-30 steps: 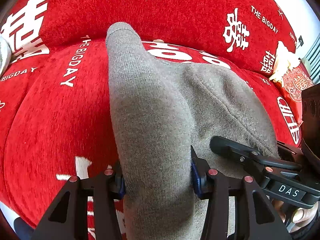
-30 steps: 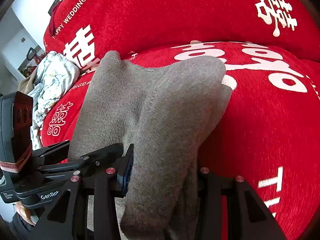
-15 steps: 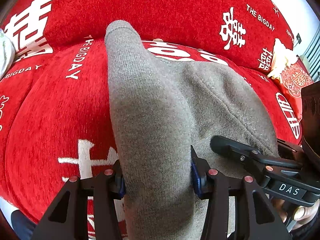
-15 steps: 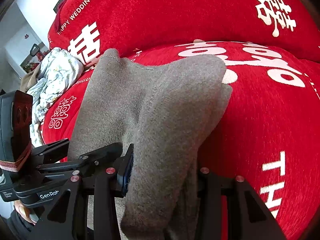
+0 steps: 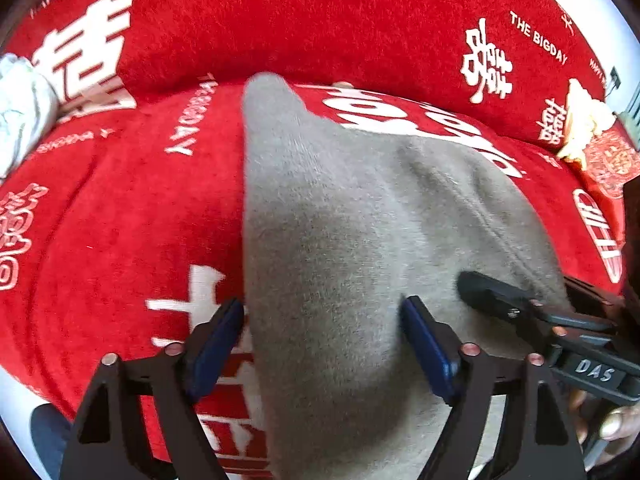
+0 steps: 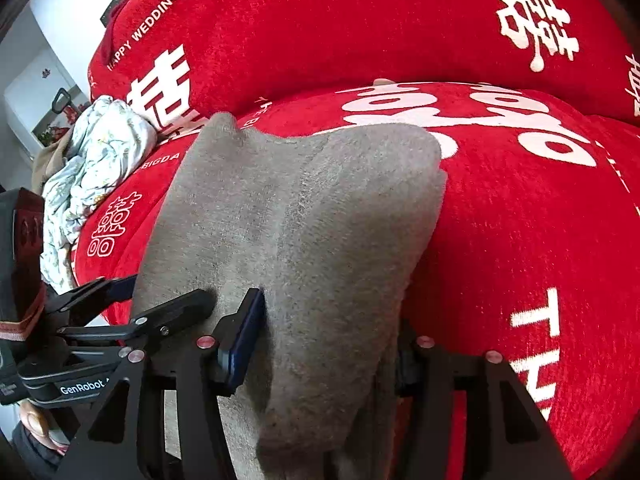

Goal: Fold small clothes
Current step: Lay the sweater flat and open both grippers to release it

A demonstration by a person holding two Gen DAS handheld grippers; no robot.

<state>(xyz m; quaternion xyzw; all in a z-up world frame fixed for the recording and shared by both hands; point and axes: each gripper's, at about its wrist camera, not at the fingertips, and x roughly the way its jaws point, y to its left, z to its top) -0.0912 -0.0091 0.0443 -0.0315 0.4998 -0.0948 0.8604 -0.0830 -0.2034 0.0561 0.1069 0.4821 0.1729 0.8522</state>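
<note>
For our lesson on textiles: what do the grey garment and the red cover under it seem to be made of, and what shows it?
Grey garment: probably a soft knit or fleece; matte, fuzzy nap and a stitched seam line, draping limply.
Red cover: likely chenille or plush; short, ribbed pile with white lettering, whether woven in or printed I cannot tell.
</note>
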